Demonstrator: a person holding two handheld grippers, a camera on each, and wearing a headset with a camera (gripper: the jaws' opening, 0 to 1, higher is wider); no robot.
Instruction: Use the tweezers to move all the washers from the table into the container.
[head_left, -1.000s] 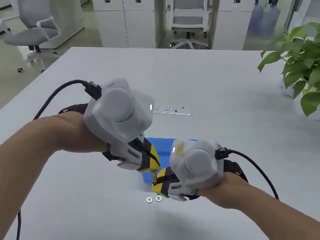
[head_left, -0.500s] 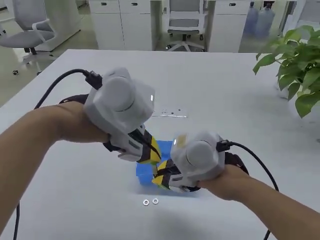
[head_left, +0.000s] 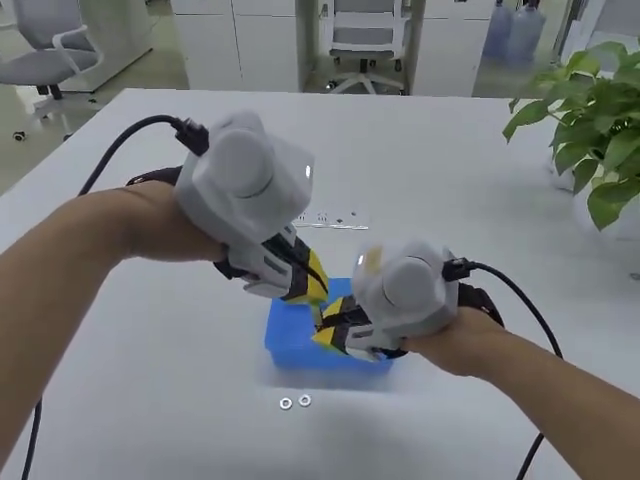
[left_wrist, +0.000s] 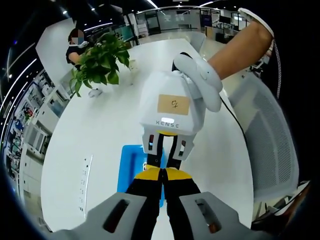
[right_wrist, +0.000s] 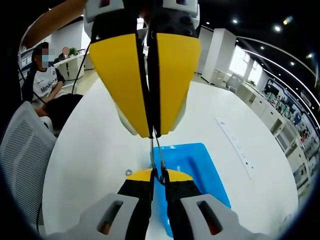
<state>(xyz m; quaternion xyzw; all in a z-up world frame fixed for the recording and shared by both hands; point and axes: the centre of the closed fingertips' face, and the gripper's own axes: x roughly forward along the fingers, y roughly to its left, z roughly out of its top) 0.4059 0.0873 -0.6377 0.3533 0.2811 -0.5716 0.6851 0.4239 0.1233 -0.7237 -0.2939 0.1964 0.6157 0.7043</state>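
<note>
- Two-handed hold on tweezers (right_wrist: 156, 160): clamps upper end in left gripper (head_left: 310, 282), pinches lower part in right gripper (head_left: 330, 336), both clenched on it above blue container (head_left: 285, 345).
- Leaves two washers (head_left: 286, 403) on table (head_left: 120, 400), just beside container's near edge.
- Cannot tell whether tips carry a washer.
- Risks dropping or twisting tweezers if either clamp slackens or hands pull apart.
- Risks flicking washers away if tips land crooked.
- Versus a second ago: sits farther from washers, more over container; washers unmoved.

Left claw (head_left: 308, 287), right claw (head_left: 327, 336) above container (head_left: 285, 345); washers (head_left: 286, 403) nearby.
</note>
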